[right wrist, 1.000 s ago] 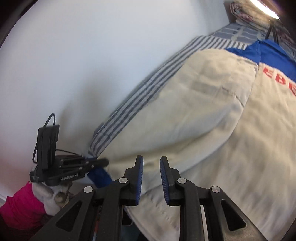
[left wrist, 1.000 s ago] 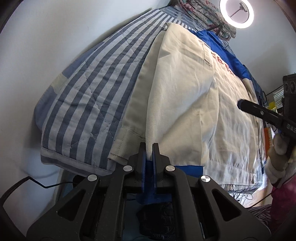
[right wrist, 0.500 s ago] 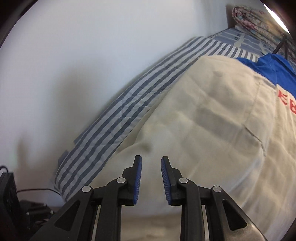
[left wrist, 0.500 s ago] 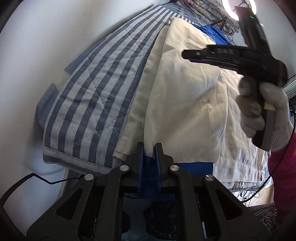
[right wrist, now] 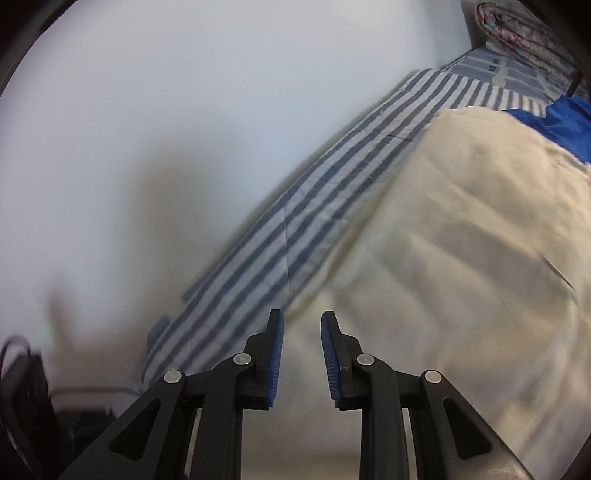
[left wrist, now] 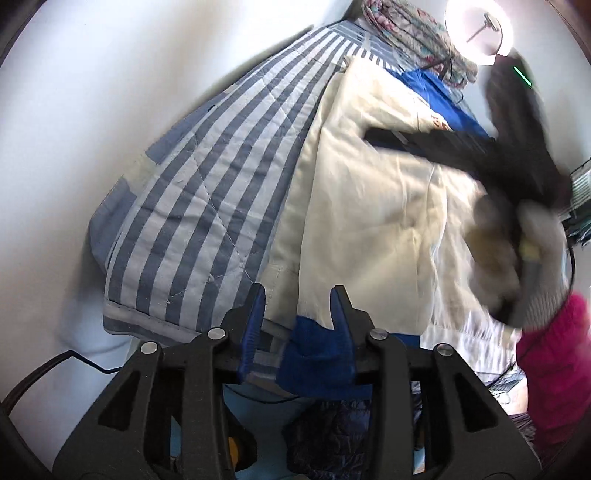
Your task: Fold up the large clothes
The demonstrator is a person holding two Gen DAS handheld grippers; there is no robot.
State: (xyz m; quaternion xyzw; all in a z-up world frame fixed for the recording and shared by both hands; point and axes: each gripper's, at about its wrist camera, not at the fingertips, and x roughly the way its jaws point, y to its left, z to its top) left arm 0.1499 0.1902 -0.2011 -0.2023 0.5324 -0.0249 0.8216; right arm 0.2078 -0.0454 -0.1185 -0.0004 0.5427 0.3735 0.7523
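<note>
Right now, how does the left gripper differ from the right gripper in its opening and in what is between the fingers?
The left gripper is opening, with the blue hem of the cream jacket between its fingers; the right gripper has nothing between its fingers. The left gripper sits at the near edge of the striped quilt; the right gripper hovers over the jacket's side edge. Both have black fingers with blue pads.

The jacket (left wrist: 369, 229) lay on the quilt (left wrist: 207, 206) covering the bed, beside the wall (left wrist: 110, 92); a folded blanket (left wrist: 406, 33) sat behind it.
</note>
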